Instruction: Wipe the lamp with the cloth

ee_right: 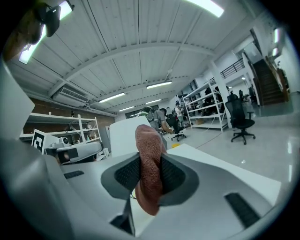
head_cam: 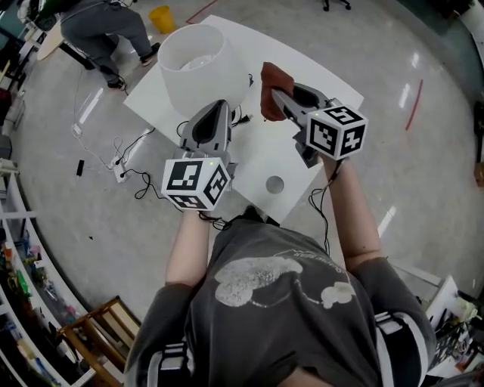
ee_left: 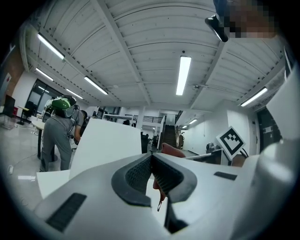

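The right gripper [head_cam: 281, 98] is clamped on the reddish-brown cloth [ee_right: 150, 168]. A fold stands up between its pads and a tail hangs below, just right of the lamp [head_cam: 193, 64], whose white shade stands at the far left of the white table [head_cam: 257, 162]. The left gripper [ee_left: 151, 157] is closed on nothing, its pads meeting, just on the near side of the shade. To wipe well, I would lay the cloth's free fold flat against the shade and stroke lightly, since the shade looks light and likely to tip or dent. The empty left gripper could steady the lamp. A black cable [head_cam: 242, 119] lies on the table between the grippers and could snag. At the far left a person [head_cam: 98, 30] bends over near a yellow bucket [head_cam: 161, 18], well apart from the work.
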`<state>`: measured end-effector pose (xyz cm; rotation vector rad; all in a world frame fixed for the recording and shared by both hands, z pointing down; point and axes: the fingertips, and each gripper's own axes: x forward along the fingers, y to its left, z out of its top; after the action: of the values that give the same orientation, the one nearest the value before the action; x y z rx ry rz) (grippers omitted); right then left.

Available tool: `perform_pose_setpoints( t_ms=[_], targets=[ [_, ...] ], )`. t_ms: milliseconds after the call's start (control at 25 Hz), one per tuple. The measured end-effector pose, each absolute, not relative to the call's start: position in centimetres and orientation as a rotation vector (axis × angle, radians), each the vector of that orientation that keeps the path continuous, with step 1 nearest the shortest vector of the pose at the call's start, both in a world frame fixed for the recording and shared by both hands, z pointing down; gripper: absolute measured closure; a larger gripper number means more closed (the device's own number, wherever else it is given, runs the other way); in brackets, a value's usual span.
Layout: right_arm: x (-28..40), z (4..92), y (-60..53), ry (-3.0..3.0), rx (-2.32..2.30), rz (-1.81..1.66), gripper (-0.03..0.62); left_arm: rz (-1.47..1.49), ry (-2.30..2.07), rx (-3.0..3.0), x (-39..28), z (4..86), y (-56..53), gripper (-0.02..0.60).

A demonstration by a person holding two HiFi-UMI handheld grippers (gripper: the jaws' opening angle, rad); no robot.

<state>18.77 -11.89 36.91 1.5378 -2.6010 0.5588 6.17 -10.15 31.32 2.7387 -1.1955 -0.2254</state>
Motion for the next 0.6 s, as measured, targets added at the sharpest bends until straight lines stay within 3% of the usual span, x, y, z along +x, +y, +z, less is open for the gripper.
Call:
perform_pose_setpoints(
  t_ms=[400,600],
  targets=[
    [16.7,29.2,-17.4,-2.652,1.563,0.390,0.503,-0.305,-1.115,2.791,6.4,26.2,-13.1,0.574],
    [15.1,29.4,-19.2,-2.655,1.475,0.339,0.503,-0.303,-1.135,2.784,6.9,26.2,-14.0,0.574]
  ],
)
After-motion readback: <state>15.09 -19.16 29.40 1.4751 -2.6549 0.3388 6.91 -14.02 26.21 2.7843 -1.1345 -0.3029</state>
